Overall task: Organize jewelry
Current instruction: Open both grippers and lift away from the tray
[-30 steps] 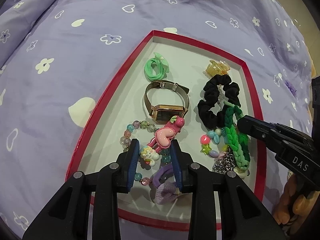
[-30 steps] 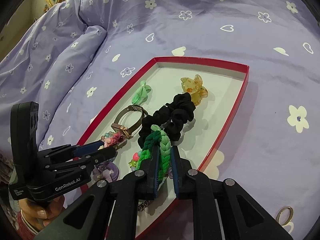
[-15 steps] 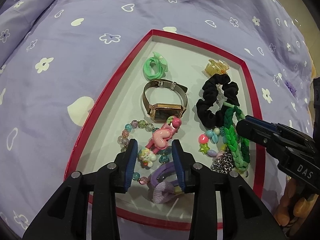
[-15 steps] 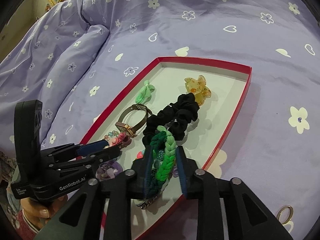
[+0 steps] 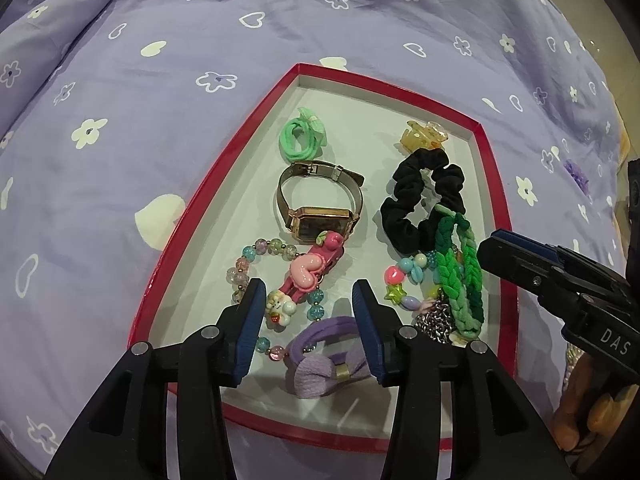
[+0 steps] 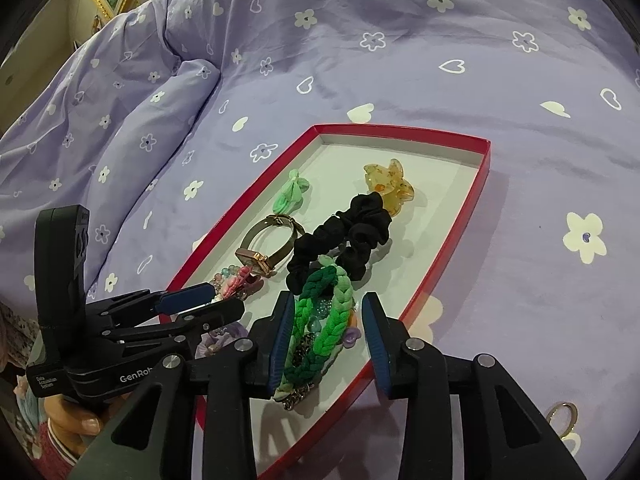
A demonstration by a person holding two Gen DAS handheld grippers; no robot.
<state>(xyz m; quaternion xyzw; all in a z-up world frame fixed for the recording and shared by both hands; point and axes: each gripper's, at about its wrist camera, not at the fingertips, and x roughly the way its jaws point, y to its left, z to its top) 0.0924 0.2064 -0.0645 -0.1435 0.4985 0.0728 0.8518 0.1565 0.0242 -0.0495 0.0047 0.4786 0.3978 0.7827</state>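
Note:
A red-rimmed tray (image 5: 188,216) (image 6: 452,264) lies on the bed and holds the jewelry. My left gripper (image 5: 310,300) is open above the pink heart hair clip (image 5: 310,272), which lies on a beaded bracelet (image 5: 256,248). A purple bow tie (image 5: 328,364) lies between its fingers. My right gripper (image 6: 326,316) is open, its jaws either side of the green braided band (image 6: 320,320) (image 5: 456,276), which rests in the tray. A black scrunchie (image 5: 420,204), a rose-gold watch (image 5: 320,208), a mint hair tie (image 5: 300,140) and a yellow claw clip (image 5: 424,136) lie farther in.
The tray sits on a purple bedspread (image 5: 160,80) with white flowers and hearts. A gold ring (image 6: 562,414) lies on the spread right of the tray. A folded quilt ridge (image 6: 120,128) rises to the left. A small purple piece (image 5: 576,172) lies right of the tray.
My left gripper opened, let go of the pink heart clip and drew back. My right gripper opened and let go of the green braided band, which now rests in the tray.

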